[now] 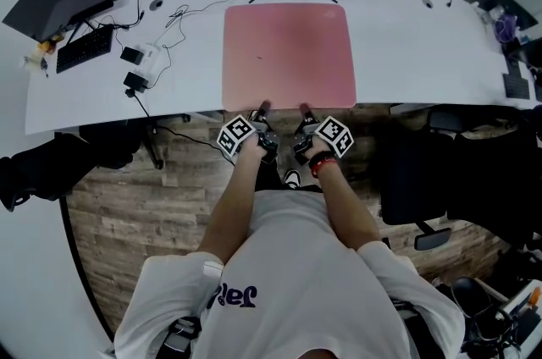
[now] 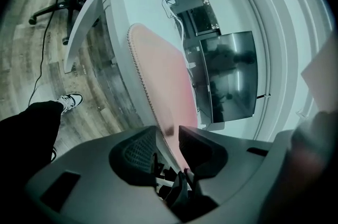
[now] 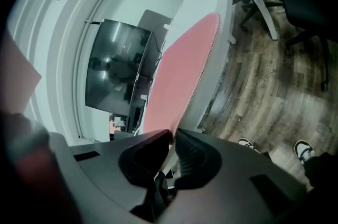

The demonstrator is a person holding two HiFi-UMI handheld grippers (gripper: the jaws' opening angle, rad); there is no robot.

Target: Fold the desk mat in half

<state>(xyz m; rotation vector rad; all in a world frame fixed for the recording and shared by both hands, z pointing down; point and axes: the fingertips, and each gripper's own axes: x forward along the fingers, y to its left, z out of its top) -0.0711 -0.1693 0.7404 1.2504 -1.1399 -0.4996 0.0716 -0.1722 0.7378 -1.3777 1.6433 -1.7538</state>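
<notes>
AT THE DESK: You stand at the desk (image 1: pixel 406 35) with both grippers on the near edge of the pink mat (image 1: pixel 288 52). The mat lies flat and square to the desk's front edge and reaches away from you toward the back. The right gripper (image 3: pixel 172 133) is clamped on that near edge, its jaws pinched onto the thin hem. The left gripper (image 2: pixel 168 133) has the hem between its jaws, but a gap shows beside it, so it is not gripping yet. The whole mat lies straight ahead of both jaws, so the fold looks set to go forward. That means lifting the near edge and carrying it over to the far edge, with the crease running left to right. Both grippers sit close together near the middle of the hem, neither one nearer. The two near corners lie well outside them and may droop.
</notes>
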